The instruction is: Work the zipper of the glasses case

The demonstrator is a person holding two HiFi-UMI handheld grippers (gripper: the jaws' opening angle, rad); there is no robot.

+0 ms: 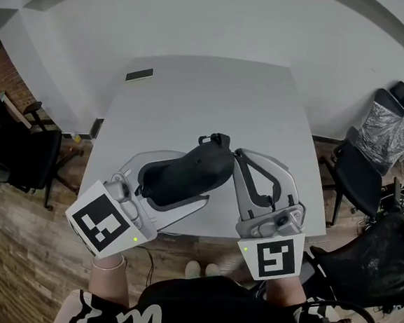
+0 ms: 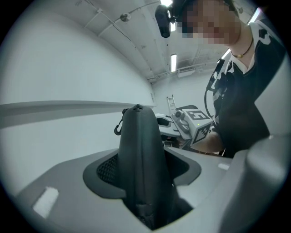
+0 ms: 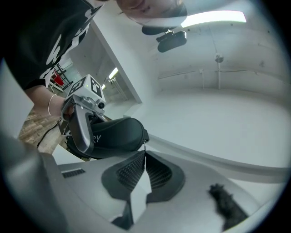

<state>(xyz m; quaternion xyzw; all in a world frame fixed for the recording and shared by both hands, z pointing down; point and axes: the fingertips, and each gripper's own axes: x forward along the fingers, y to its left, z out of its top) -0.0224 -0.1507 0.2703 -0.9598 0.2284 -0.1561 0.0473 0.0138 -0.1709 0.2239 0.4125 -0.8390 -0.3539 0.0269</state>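
The black zippered glasses case (image 1: pixel 187 173) hangs in the air over the near edge of the grey table (image 1: pixel 193 100). My left gripper (image 1: pixel 166 184) is shut on the case body from the left. In the left gripper view the case (image 2: pixel 142 154) stands wedged between both pads, with a small loop (image 2: pixel 118 128) at its far end. My right gripper (image 1: pixel 235 153) reaches the case's far end from the right. In the right gripper view its tips (image 3: pixel 144 154) meet, pinched on the thin zipper pull (image 3: pixel 144 147) that hangs from the case (image 3: pixel 113 135).
A small dark flat object (image 1: pixel 139 75) lies at the table's far left corner. Black office chairs stand on the wooden floor, one to the left (image 1: pixel 13 151) and others to the right (image 1: pixel 366 172). A white wall lies behind the table.
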